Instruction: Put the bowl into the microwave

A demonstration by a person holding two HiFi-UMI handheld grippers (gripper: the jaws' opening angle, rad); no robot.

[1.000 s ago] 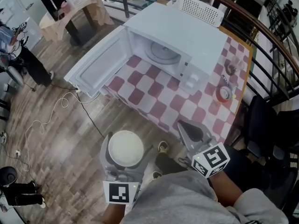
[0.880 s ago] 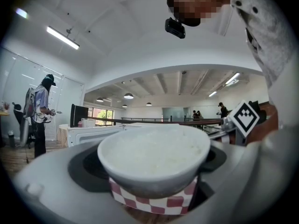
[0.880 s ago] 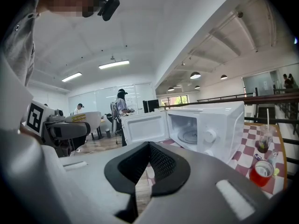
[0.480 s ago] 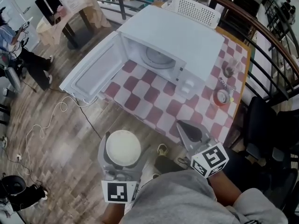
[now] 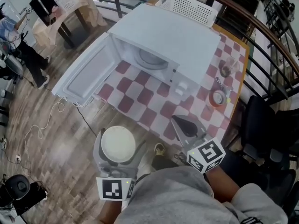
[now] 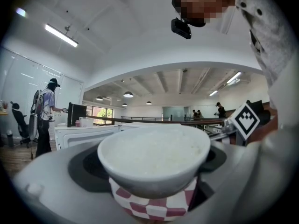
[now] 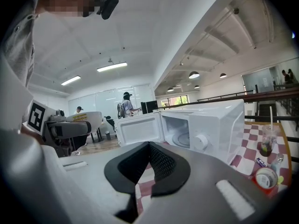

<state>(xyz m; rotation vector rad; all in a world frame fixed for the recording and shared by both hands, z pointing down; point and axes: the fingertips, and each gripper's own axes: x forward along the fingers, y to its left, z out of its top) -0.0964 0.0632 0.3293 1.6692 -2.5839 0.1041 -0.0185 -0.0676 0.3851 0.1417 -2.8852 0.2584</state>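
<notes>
Head view: the left gripper (image 5: 117, 143) clamps a plain white round bowl (image 5: 118, 143) by its sides, upright, above the wooden floor (image 5: 42, 143), short of the checked table's (image 5: 140, 99) near edge. The right gripper (image 5: 177, 121), jaws pressed together on nothing, hangs over that edge. Beyond, the white microwave (image 5: 175, 41) stands with its door (image 5: 86, 73) swung wide

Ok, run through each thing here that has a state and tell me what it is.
microwave door: swung fully open.
microwave: nothing inside but its turntable.
bowl: upright, held, not yet in the microwave.
left gripper: shut on the bowl.
right gripper: jaws together, empty.
cup: upright on the table.
</notes>
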